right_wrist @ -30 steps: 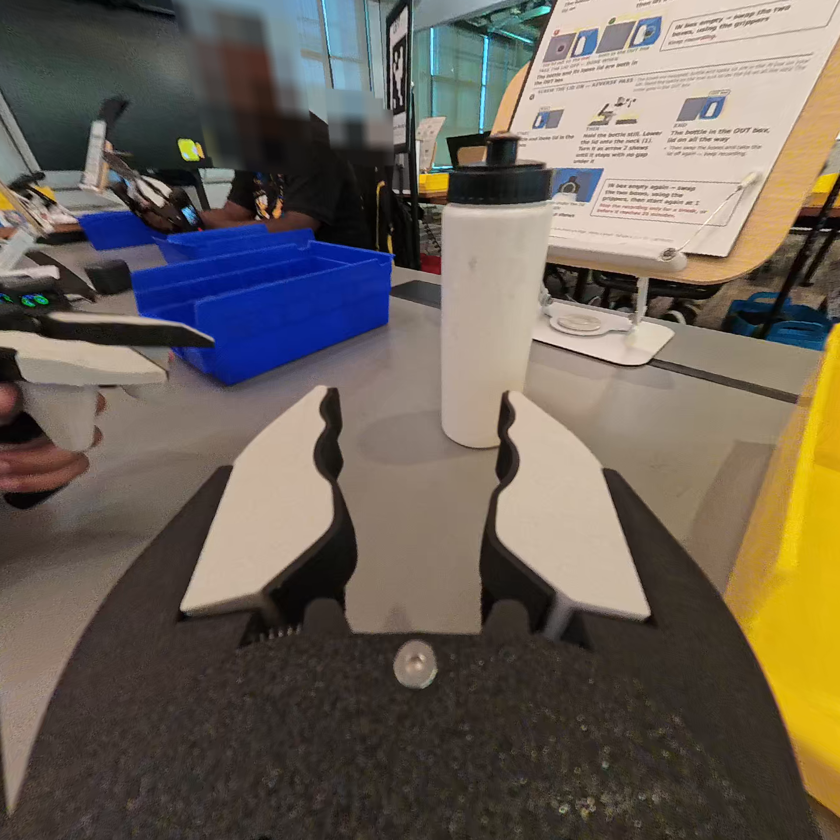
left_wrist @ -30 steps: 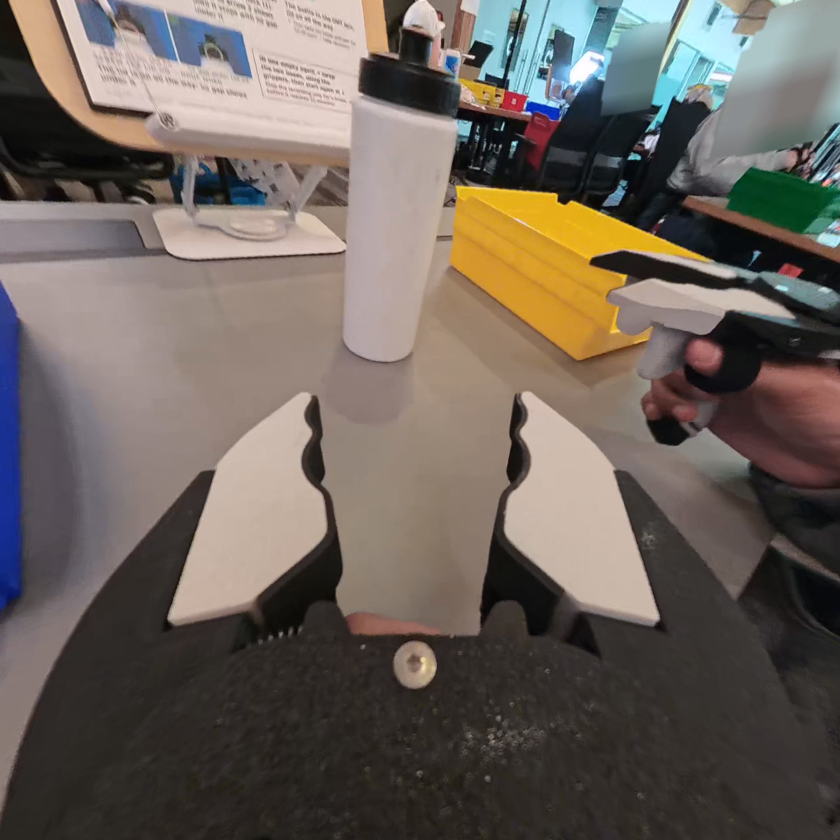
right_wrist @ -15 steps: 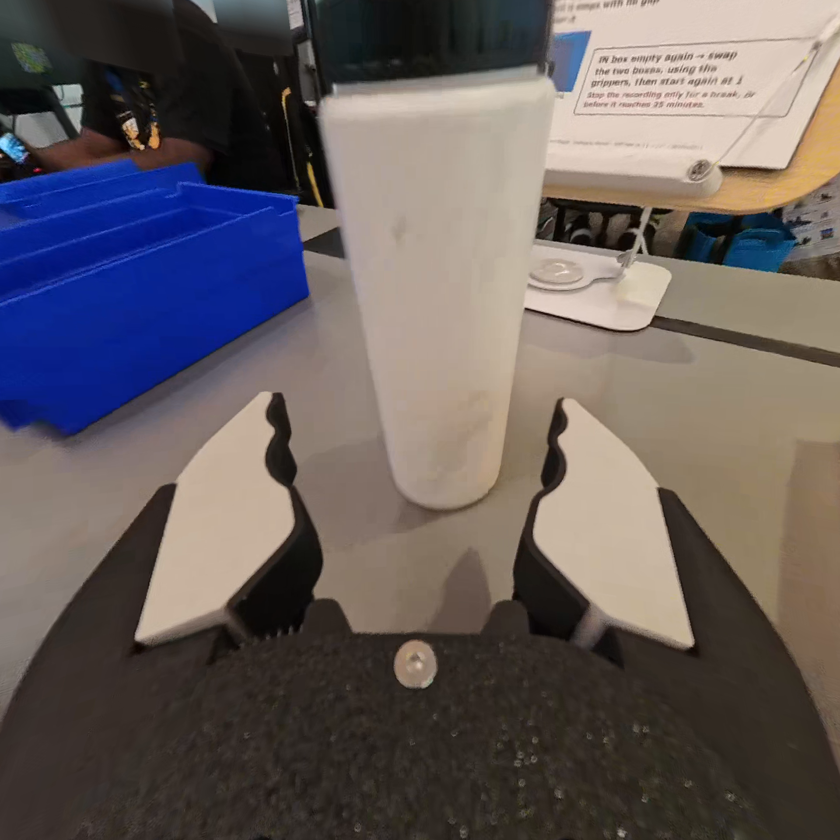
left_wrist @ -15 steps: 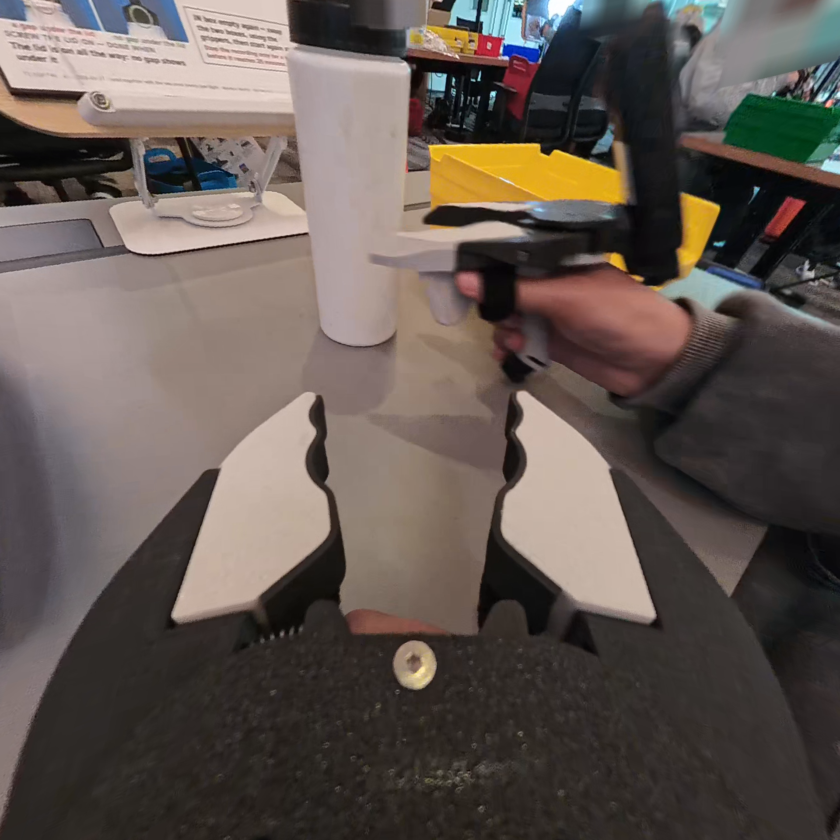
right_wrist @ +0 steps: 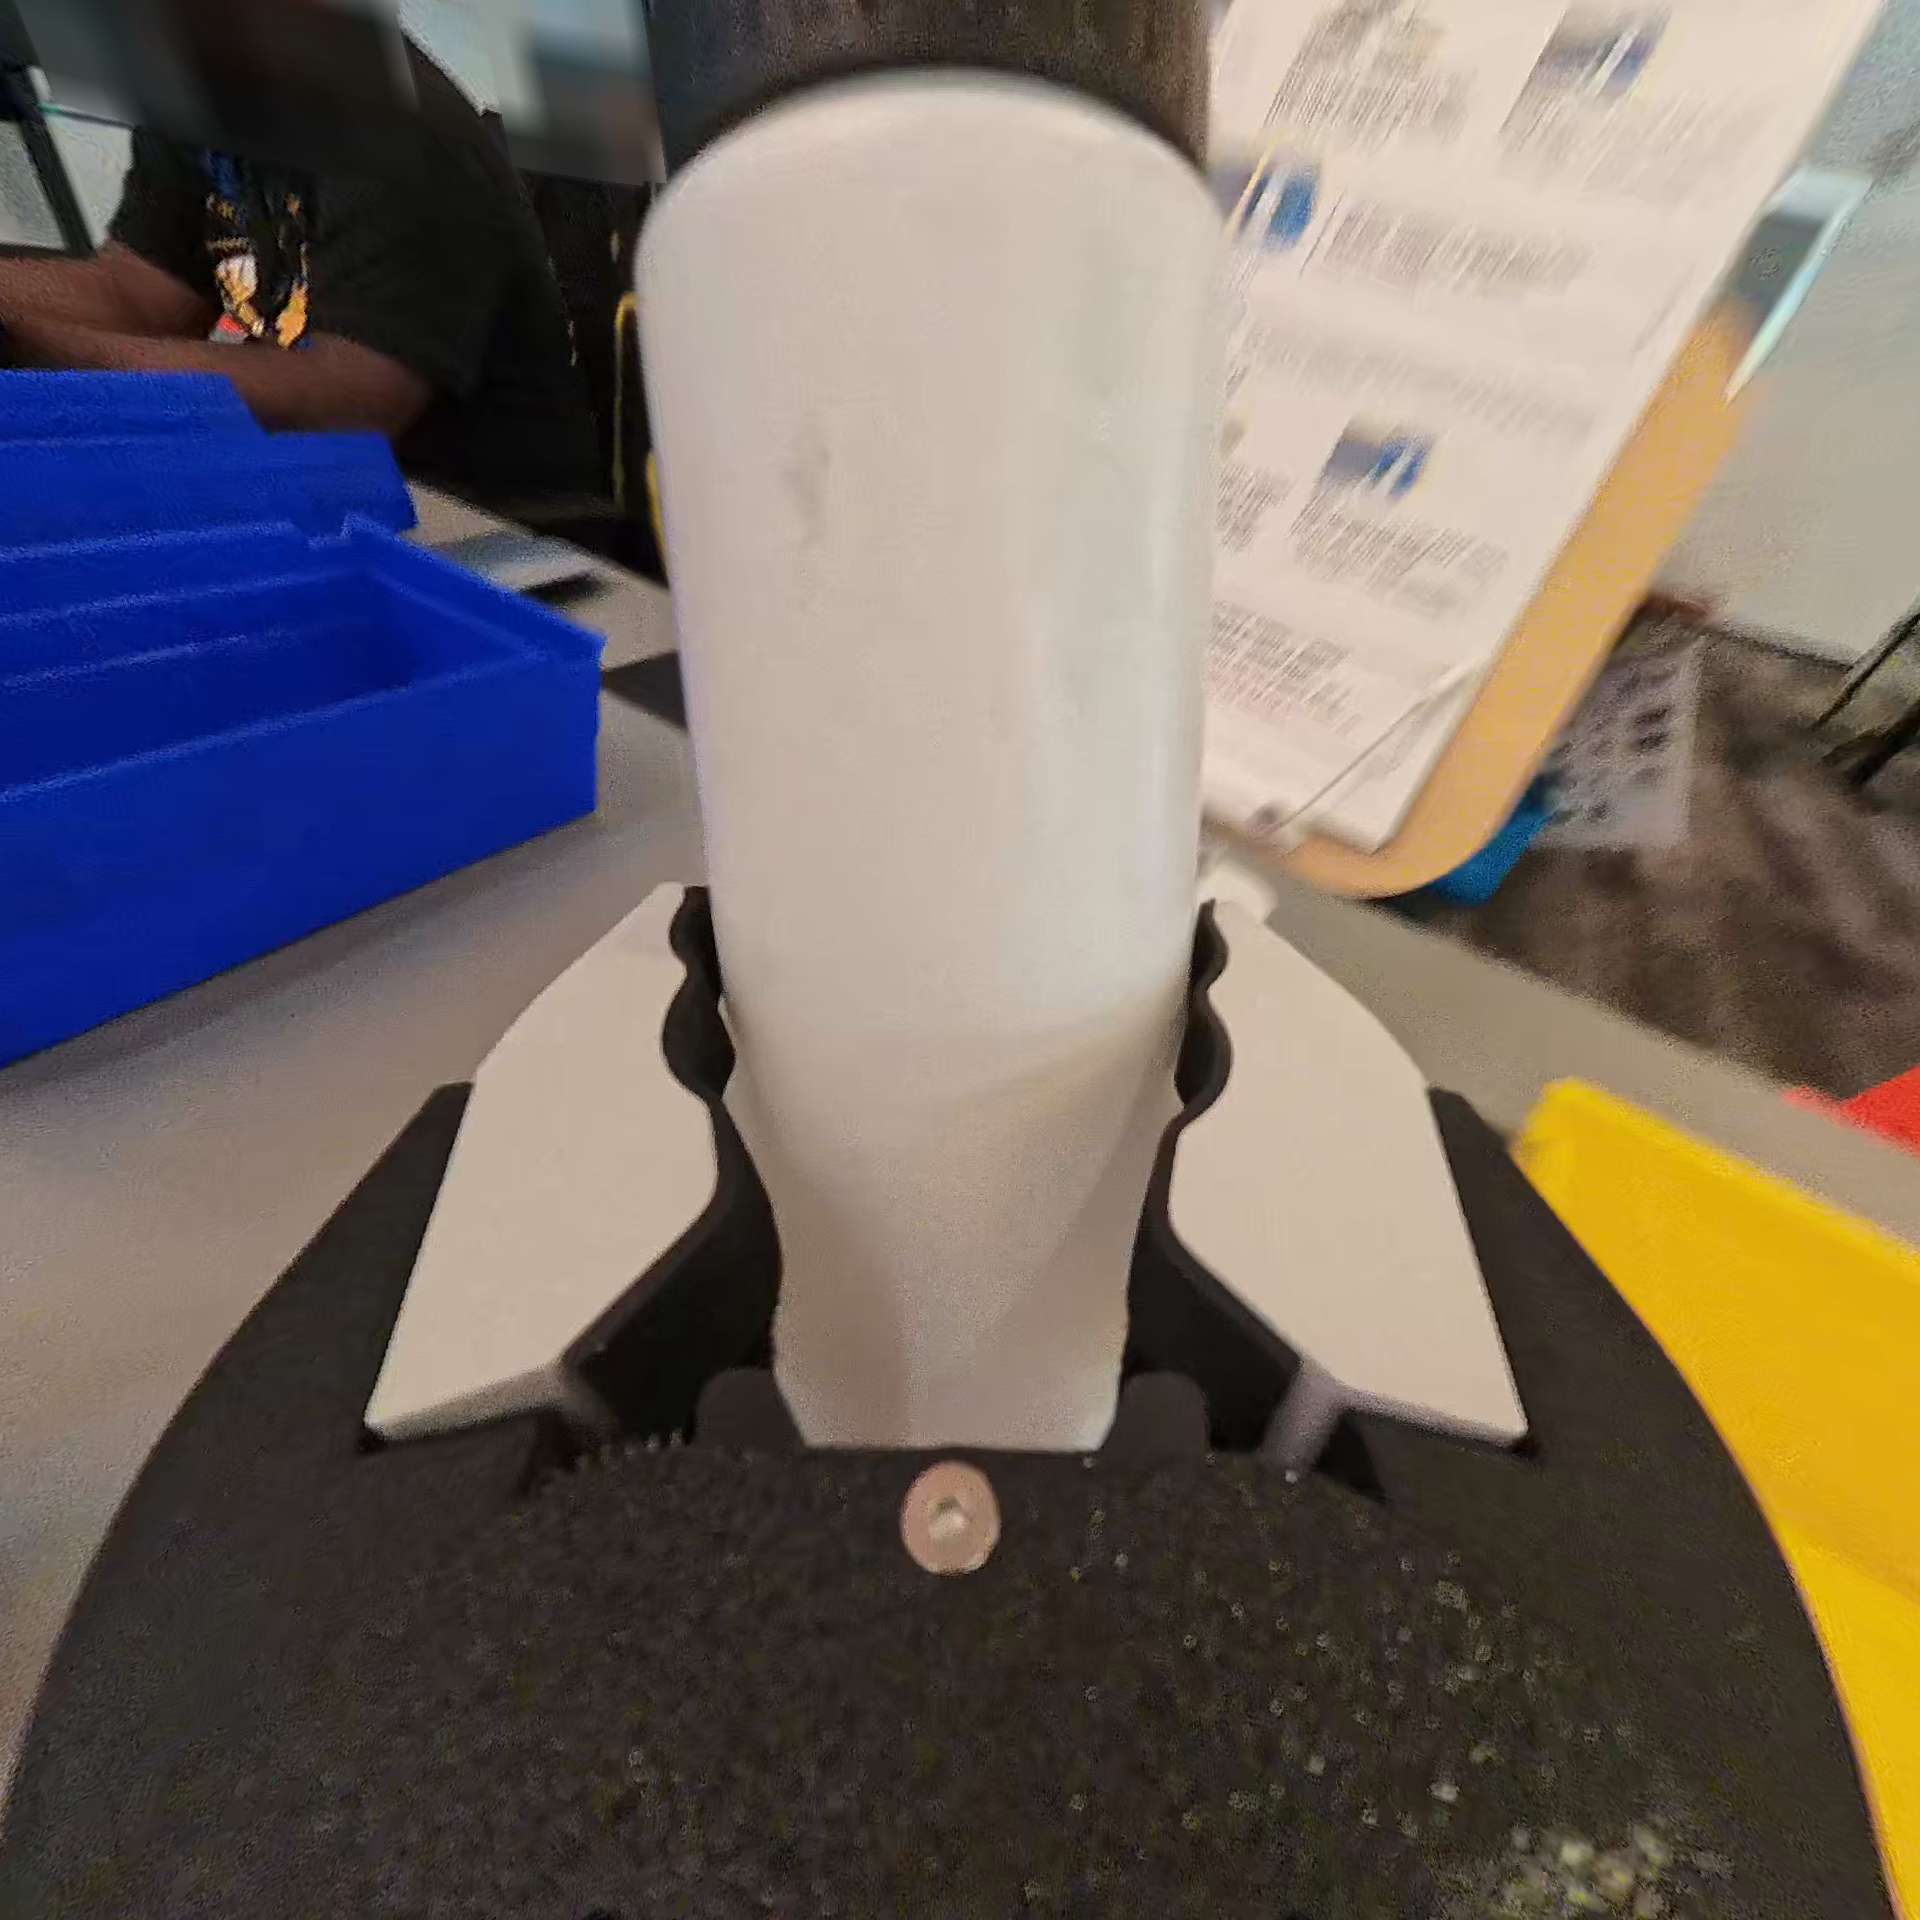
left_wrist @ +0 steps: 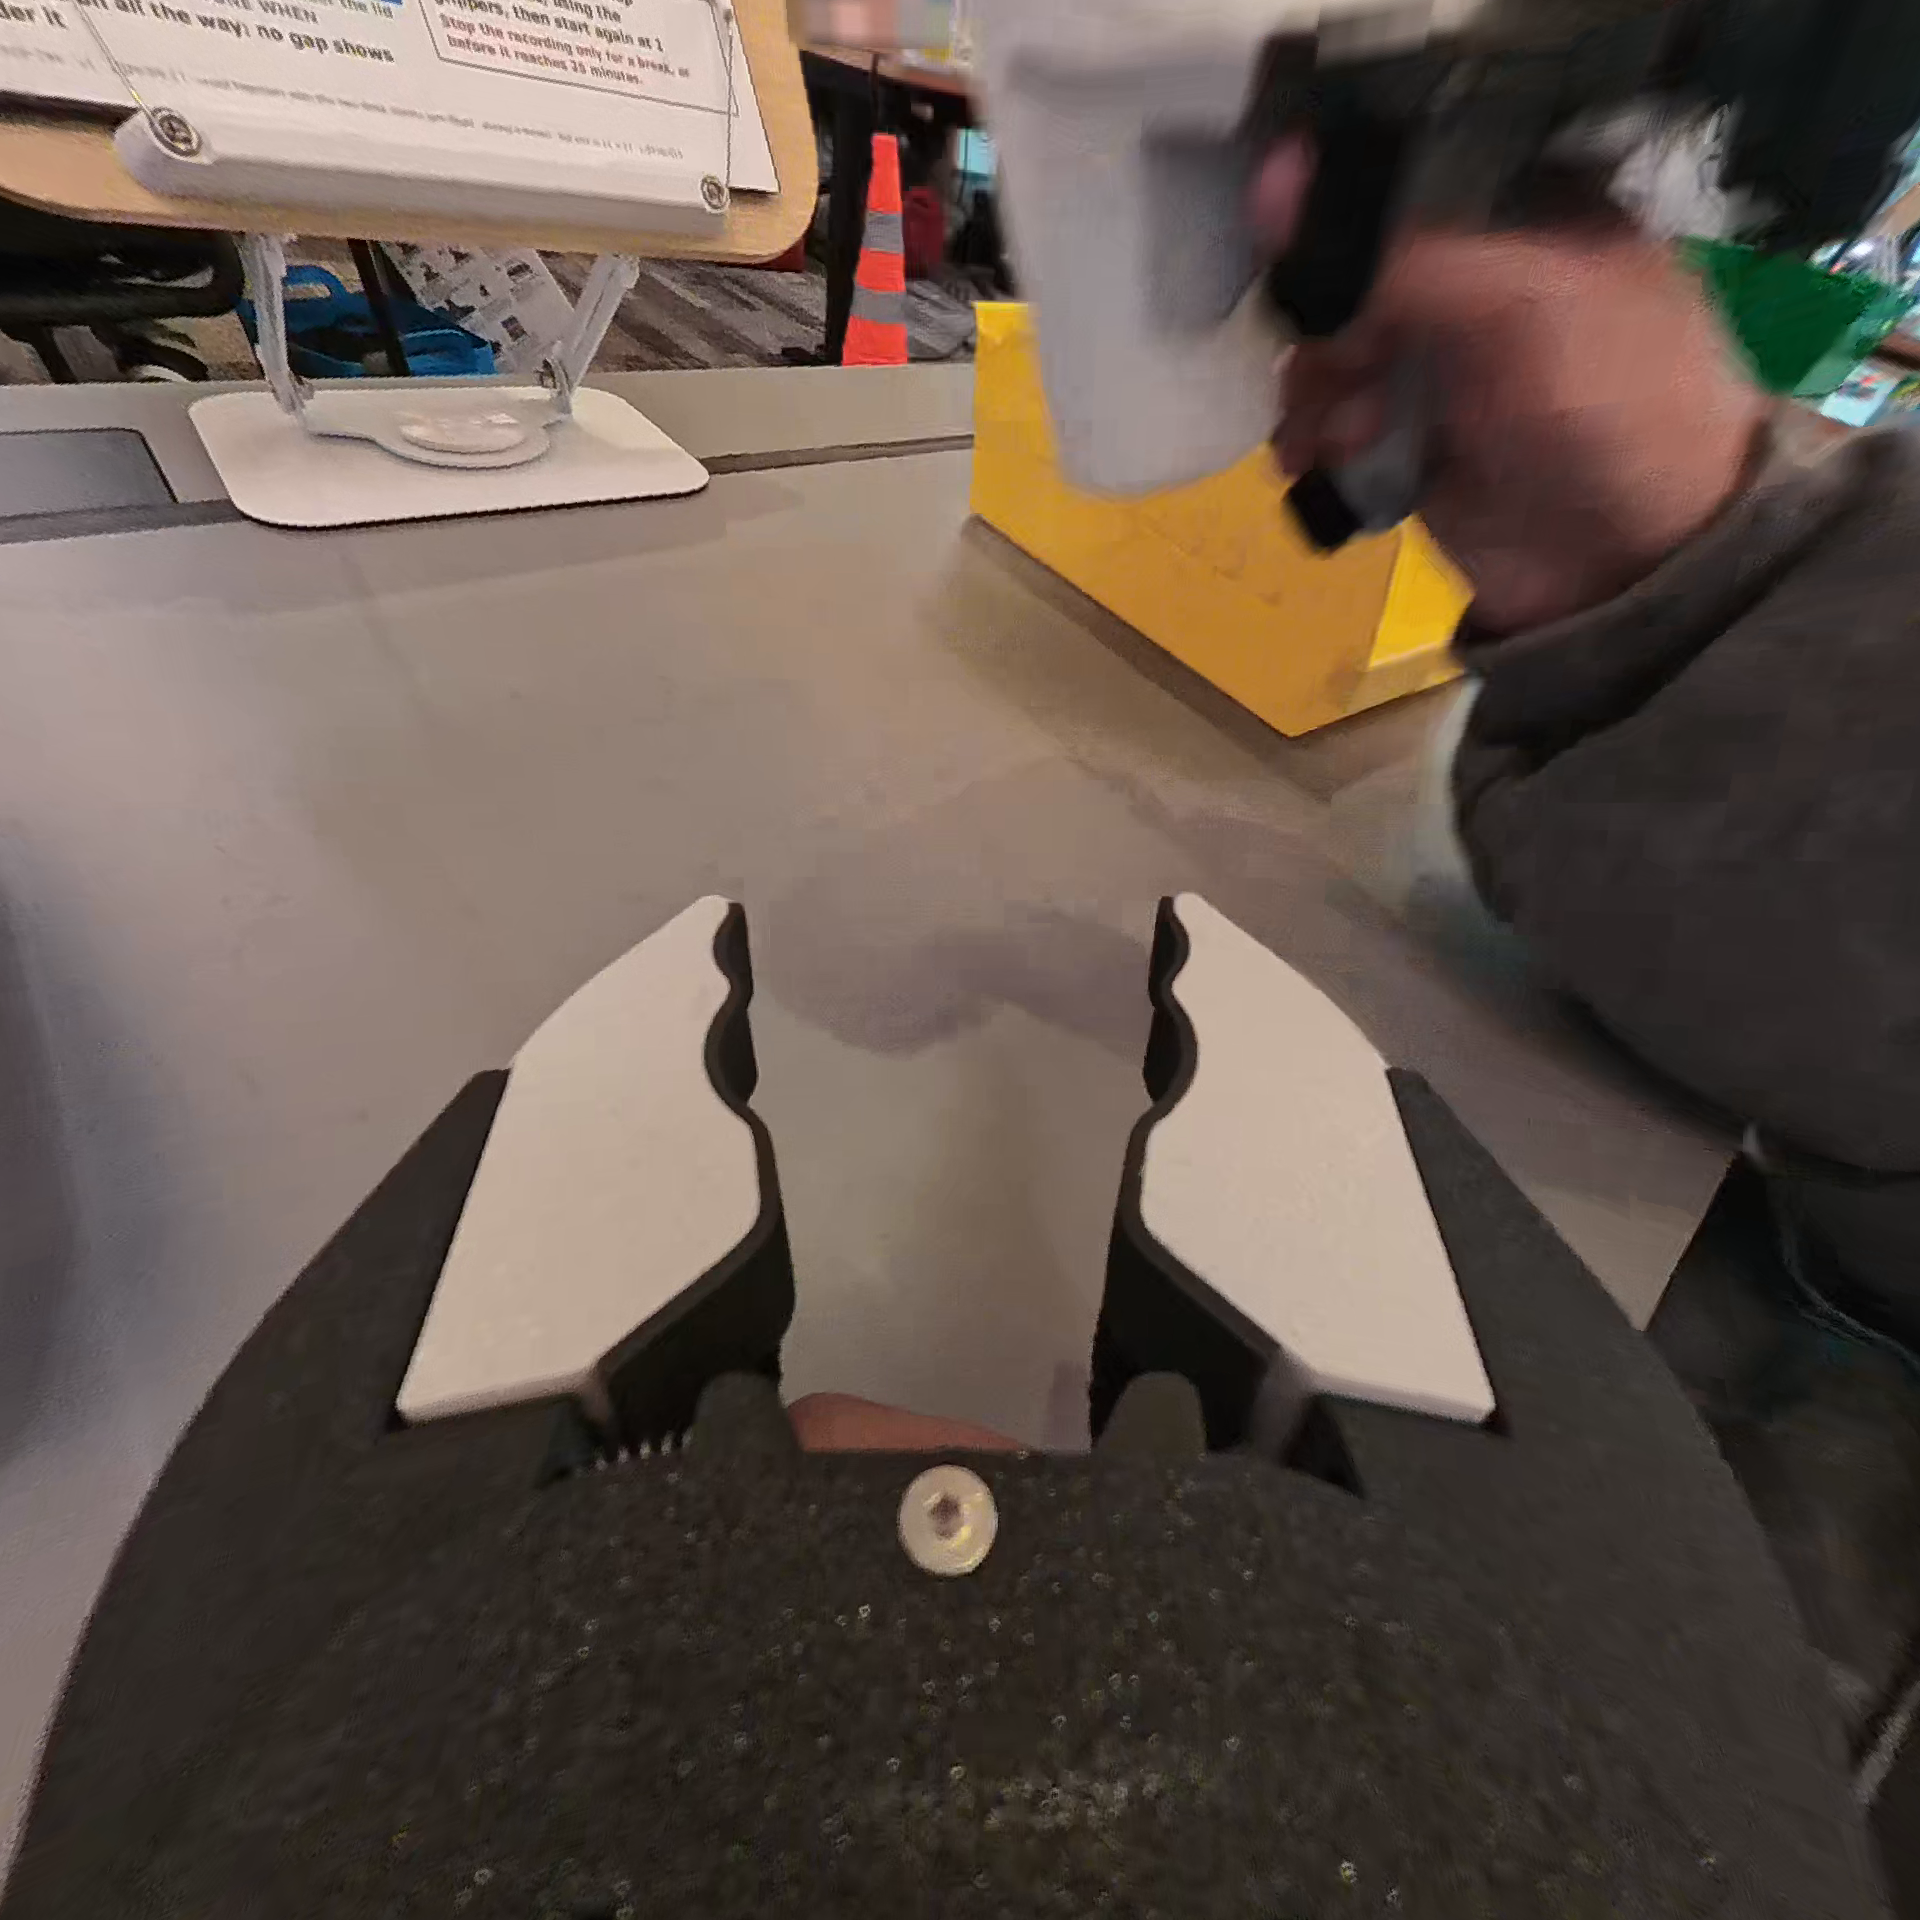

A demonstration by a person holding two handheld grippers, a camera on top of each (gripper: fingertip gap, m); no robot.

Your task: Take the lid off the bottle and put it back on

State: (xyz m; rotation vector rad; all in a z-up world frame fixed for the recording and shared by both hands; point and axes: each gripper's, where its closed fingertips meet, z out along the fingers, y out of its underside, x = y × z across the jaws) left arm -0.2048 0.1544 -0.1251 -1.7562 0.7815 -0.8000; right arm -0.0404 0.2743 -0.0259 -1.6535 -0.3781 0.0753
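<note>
The white bottle [right_wrist: 935, 623] with its black lid [right_wrist: 935, 36] on stands upright between my right gripper's [right_wrist: 940, 914] fingers. Both pads press on its lower body, so the gripper is shut on it. In the left wrist view the bottle [left_wrist: 1132, 260] appears blurred at the upper right, held off the table by that gripper and a person's hand [left_wrist: 1507, 416]; its lid is out of frame there. My left gripper [left_wrist: 945, 914] is open and empty, low over the grey table [left_wrist: 520, 727], with only the bottle's shadow between its fingers.
A yellow bin [left_wrist: 1195, 582] stands at the right behind the bottle, also seen in the right wrist view [right_wrist: 1766, 1351]. A blue bin [right_wrist: 260, 727] sits at the left. An instruction board on a stand [left_wrist: 416, 104] is at the table's back. A grey sleeve [left_wrist: 1714, 831] crosses the right side.
My right gripper opened wide, moved in around the standing bottle, closed on its lower body and lifted it off the table. My left gripper stayed open and barely narrowed.
</note>
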